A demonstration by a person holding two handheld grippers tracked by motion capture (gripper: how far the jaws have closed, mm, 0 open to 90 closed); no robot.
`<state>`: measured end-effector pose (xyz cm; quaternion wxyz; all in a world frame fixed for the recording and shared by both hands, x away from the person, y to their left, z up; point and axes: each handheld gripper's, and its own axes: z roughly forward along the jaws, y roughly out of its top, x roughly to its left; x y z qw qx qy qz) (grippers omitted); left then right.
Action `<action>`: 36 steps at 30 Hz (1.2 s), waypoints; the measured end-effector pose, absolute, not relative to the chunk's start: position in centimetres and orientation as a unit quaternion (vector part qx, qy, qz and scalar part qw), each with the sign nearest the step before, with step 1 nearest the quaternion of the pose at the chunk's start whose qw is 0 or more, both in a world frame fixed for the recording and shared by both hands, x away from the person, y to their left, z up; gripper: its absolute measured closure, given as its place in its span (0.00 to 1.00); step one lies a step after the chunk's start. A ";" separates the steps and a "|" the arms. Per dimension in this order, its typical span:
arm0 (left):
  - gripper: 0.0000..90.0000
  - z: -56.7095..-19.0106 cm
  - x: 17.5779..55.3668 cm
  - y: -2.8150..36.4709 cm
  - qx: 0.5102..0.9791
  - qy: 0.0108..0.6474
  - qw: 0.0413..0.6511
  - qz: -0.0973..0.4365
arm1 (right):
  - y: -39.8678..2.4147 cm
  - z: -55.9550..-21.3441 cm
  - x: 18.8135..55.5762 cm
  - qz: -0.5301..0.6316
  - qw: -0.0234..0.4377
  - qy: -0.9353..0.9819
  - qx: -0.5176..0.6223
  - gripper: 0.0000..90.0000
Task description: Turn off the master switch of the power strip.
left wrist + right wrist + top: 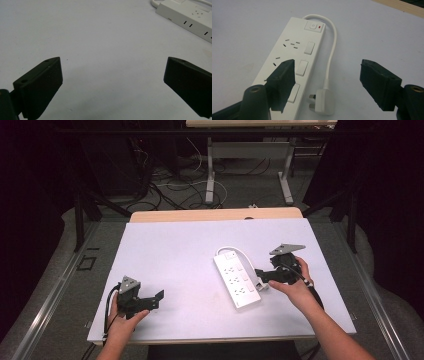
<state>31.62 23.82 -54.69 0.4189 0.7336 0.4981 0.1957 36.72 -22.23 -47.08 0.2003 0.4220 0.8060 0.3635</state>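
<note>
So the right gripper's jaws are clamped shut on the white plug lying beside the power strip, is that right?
Not quite. The right gripper has its jaws apart, one on each side of the white plug, which lies loose on the table beside the power strip. The right gripper view shows clear gaps between jaws and plug.
</note>
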 end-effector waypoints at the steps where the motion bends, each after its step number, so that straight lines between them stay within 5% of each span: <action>1: 0.02 -54.7 31.6 23.8 0.733 0.498 0.419 0.196 | -22.1 -47.1 36.8 0.363 0.199 0.808 0.419 0.31; 10: 0.02 -54.7 31.6 23.8 0.734 0.498 0.419 0.195 | -20.9 -46.9 37.7 0.357 0.188 0.814 0.419 0.32; 36: 0.02 -54.7 31.6 23.8 0.735 0.498 0.418 0.193 | -19.4 -47.2 40.3 0.342 0.167 0.816 0.434 0.57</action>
